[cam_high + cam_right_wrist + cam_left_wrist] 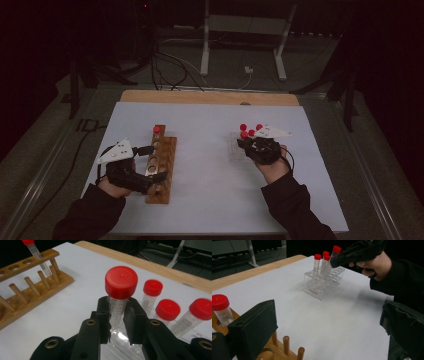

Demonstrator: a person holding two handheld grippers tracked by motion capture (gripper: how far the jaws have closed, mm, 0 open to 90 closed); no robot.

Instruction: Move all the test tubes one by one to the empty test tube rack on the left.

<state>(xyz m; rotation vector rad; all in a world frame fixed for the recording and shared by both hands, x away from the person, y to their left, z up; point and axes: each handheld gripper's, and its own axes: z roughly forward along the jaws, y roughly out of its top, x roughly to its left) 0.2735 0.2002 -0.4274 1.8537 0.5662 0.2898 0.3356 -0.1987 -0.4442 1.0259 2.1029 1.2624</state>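
My right gripper [117,305] is shut on a clear tube with a red cap [121,282], just below the cap, above a clear plastic rack [234,151]. Three more red-capped tubes [167,311] stand in that rack to its right. In the left gripper view the right gripper [359,251] holds the tube [335,250] tilted over the clear rack [322,283]. My left gripper [152,163] rests open over a wooden rack [165,165], with its jaws wide apart and nothing between them. One red-capped tube [221,308] stands in the wooden rack's far end.
A white sheet [205,165] covers the table, with a bare wooden strip [210,96] along the far edge. The wooden rack has several unfilled holes and pegs [30,286]. Cables and a stand's legs [240,55] lie on the floor beyond the table.
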